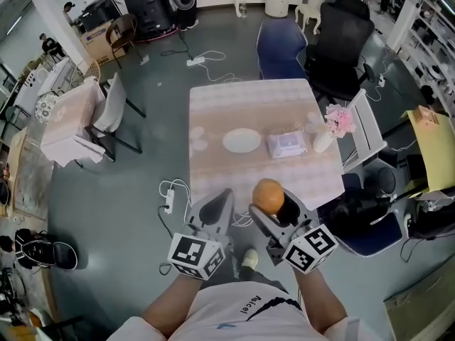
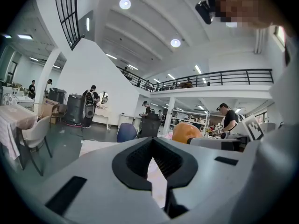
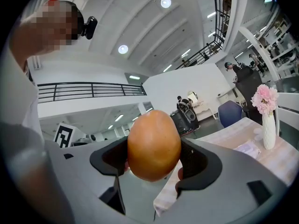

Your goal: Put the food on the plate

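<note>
My right gripper (image 1: 272, 206) is shut on a round orange-brown piece of food (image 1: 269, 195), held in the air in front of the table's near edge. In the right gripper view the food (image 3: 153, 145) fills the gap between both jaws. A white oval plate (image 1: 242, 140) lies bare in the middle of the pale table (image 1: 249, 105). My left gripper (image 1: 219, 203) hovers beside the right one, shut with nothing in it; its jaws meet in the left gripper view (image 2: 152, 158), where the food (image 2: 186, 131) shows to the right.
A clear tissue packet (image 1: 287, 145) lies right of the plate. A white vase with pink flowers (image 1: 331, 128) stands at the table's right edge. Dark chairs (image 1: 341, 38) stand behind and right of the table. Cables and a power strip (image 1: 169, 203) lie on the floor.
</note>
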A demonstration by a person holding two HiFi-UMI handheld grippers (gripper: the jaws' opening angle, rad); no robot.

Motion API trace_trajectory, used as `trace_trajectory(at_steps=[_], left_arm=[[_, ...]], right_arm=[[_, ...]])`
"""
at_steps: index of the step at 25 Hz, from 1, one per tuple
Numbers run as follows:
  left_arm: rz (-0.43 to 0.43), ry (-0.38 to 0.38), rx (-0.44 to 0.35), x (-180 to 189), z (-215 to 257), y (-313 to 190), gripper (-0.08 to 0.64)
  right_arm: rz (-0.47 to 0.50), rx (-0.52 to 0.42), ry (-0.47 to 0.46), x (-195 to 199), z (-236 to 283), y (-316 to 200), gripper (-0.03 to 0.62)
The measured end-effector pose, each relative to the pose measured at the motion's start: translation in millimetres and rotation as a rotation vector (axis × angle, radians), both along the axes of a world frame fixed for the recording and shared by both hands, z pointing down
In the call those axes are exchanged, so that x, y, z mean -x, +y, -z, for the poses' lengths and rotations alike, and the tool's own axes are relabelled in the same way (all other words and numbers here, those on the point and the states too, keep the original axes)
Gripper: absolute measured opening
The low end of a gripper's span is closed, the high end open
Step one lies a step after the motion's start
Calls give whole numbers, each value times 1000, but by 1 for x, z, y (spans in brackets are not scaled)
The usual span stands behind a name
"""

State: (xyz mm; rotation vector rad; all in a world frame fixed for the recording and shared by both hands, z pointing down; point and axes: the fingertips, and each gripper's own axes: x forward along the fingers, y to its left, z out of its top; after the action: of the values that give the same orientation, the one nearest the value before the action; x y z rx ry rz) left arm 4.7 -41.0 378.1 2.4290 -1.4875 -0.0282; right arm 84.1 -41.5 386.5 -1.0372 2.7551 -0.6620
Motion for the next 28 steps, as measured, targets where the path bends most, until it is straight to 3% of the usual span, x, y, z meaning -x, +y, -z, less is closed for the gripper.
trace_trajectory(at_steps=[14, 21, 28], left_arm=[[-66, -4, 18, 24, -40, -116, 6], [-108, -13, 21, 41, -74, -171, 5], [-114, -19, 56, 41, -114, -206, 5]], right_arm=[[-69, 21, 66, 25, -38, -116, 328], [-110, 62, 133, 44, -79, -167, 328], [-151, 124, 228, 38, -134, -207, 328]])
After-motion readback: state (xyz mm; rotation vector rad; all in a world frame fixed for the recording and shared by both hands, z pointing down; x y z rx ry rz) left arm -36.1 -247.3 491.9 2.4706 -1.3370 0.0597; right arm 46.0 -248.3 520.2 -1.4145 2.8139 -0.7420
